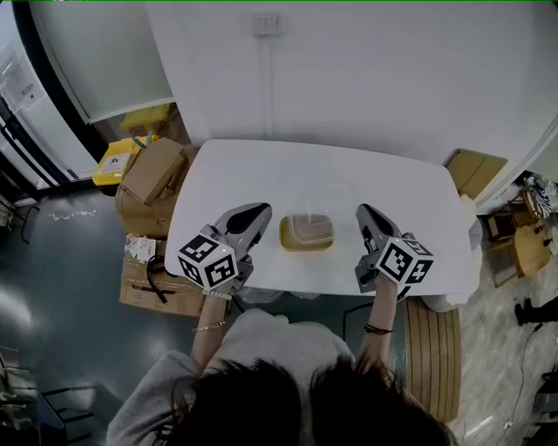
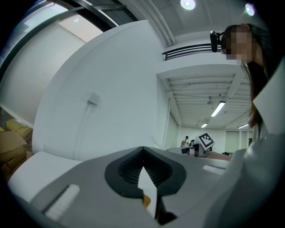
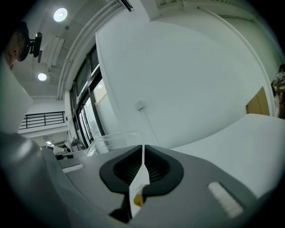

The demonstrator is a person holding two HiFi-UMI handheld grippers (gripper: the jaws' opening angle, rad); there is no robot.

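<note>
A clear plastic container [image 1: 306, 233] with a yellowish-brown bottom stands on the white table [image 1: 279, 170] near its front edge. My left gripper [image 1: 261, 210] lies just left of it, and my right gripper [image 1: 361, 210] just right of it. Both point away from me and rest low over the tabletop. Neither touches the container. In the left gripper view the jaws [image 2: 142, 149] meet at their tips with nothing between them. The right gripper [image 3: 143, 146] has its jaws closed the same way, and the container's clear rim [image 3: 113, 137] shows to its left.
Cardboard boxes [image 1: 150, 171] and a yellow item [image 1: 117, 160] sit on the floor left of the table. A wooden board [image 1: 475, 170] leans at the right. A slatted wooden seat [image 1: 433, 344] is beside me. A white wall with a socket [image 1: 266, 23] stands behind the table.
</note>
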